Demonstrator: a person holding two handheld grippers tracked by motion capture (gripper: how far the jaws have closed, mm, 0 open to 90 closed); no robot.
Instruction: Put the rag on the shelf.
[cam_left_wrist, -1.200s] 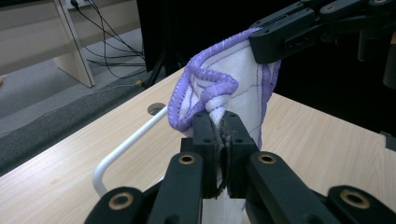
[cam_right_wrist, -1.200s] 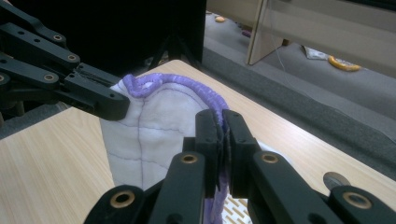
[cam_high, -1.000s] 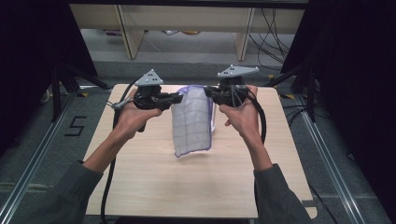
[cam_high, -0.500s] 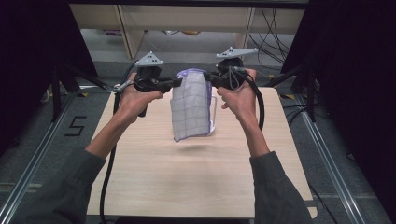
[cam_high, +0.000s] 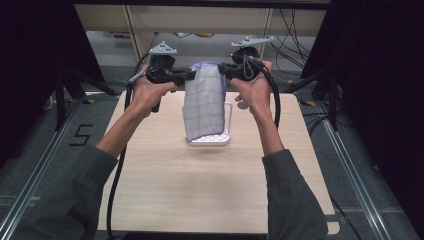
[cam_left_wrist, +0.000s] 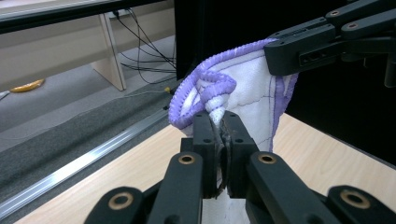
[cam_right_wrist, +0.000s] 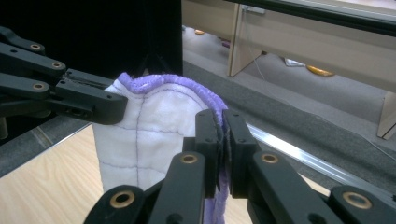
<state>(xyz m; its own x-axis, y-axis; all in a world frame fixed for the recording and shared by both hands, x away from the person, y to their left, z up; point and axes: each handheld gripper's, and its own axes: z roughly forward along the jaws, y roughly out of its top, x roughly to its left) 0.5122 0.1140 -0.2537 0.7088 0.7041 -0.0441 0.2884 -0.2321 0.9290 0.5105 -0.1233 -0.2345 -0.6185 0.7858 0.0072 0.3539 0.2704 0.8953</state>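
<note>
Wooden tabletop (cam_high: 165, 200) underneath, white cloth (cam_high: 202, 105) with purple edging hanging above it over a small white rack (cam_high: 226, 137). Left tool (cam_high: 191, 76) and right tool (cam_high: 222, 72) each clamp a top corner.

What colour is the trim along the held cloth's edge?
Purple, on the white cloth with thin grid stitching; clearest in the left gripper view.

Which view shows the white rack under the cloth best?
The high view: the rack sits on the table, its perforated base and one upright side rail visible below the hanging cloth. The left and right gripper views look at the cloth's purple top hem, clamped in the fingers, with bare table behind.
</note>
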